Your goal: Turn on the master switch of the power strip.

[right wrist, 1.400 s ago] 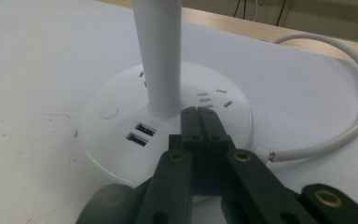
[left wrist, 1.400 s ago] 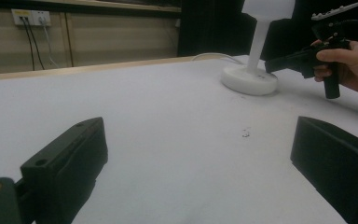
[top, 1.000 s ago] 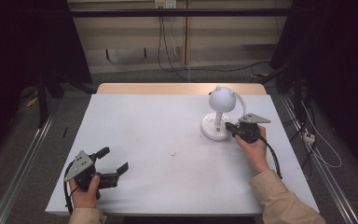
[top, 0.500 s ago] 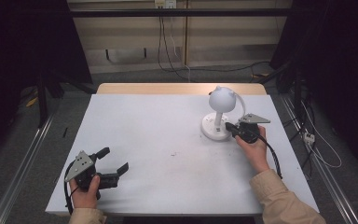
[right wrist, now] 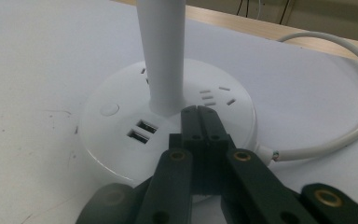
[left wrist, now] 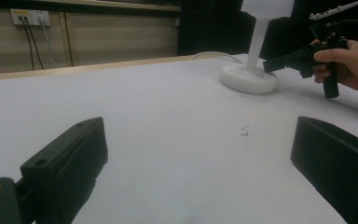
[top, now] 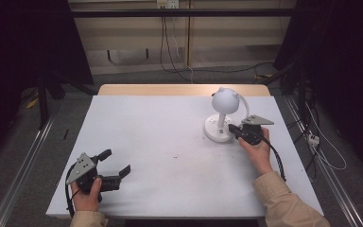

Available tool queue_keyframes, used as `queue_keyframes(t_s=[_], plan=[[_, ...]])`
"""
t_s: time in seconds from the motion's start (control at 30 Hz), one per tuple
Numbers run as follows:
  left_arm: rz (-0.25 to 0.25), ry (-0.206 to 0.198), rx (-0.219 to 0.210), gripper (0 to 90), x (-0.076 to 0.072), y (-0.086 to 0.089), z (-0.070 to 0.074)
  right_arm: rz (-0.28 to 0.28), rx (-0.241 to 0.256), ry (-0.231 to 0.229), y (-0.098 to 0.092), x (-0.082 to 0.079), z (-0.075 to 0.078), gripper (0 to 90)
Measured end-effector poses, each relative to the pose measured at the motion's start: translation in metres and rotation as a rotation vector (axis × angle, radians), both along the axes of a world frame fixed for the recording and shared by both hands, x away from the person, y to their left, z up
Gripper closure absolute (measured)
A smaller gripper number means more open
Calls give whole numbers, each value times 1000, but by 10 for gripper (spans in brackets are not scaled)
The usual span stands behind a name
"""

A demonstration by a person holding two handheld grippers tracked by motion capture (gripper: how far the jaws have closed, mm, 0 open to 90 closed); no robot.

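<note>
Lamp base (right wrist: 168,135) under right claw (right wrist: 199,114), tips pressed together.

- The high view looks forward and down from above the person's side, taking in the whole white table (top: 170,142).
- The left gripper view sits low at the near left, facing across the table toward the lamp (left wrist: 256,56) at far right.
- The right gripper view looks from very close onto the lamp's base (right wrist: 168,126), which all three views share.
</note>
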State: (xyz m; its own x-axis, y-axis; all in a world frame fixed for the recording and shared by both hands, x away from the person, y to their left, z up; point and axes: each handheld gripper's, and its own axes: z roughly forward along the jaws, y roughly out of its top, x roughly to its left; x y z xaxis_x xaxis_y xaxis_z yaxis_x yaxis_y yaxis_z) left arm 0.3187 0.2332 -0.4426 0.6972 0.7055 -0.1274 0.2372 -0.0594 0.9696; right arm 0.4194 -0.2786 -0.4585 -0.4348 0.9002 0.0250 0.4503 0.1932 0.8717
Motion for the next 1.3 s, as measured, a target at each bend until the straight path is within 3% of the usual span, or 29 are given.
queue_keyframes(t_s=[0.47,0.67,0.8,0.9,1.0,1.3], plan=[[-7,-1,4,34,1,-1,0,-15,-3,15,2,1,0,900],[-10,-5,5,34,1,-1,0,-17,-40,12,5,1,2,900],[-10,-2,5,34,1,-1,0,-18,-35,11,5,0,0,900],[-7,-6,4,34,0,0,0,-16,-4,18,2,1,0,900],[-5,-5,3,34,1,0,0,-11,-31,10,4,0,1,900],[-12,-3,2,34,2,-1,0,-23,-4,2,3,0,3,900]])
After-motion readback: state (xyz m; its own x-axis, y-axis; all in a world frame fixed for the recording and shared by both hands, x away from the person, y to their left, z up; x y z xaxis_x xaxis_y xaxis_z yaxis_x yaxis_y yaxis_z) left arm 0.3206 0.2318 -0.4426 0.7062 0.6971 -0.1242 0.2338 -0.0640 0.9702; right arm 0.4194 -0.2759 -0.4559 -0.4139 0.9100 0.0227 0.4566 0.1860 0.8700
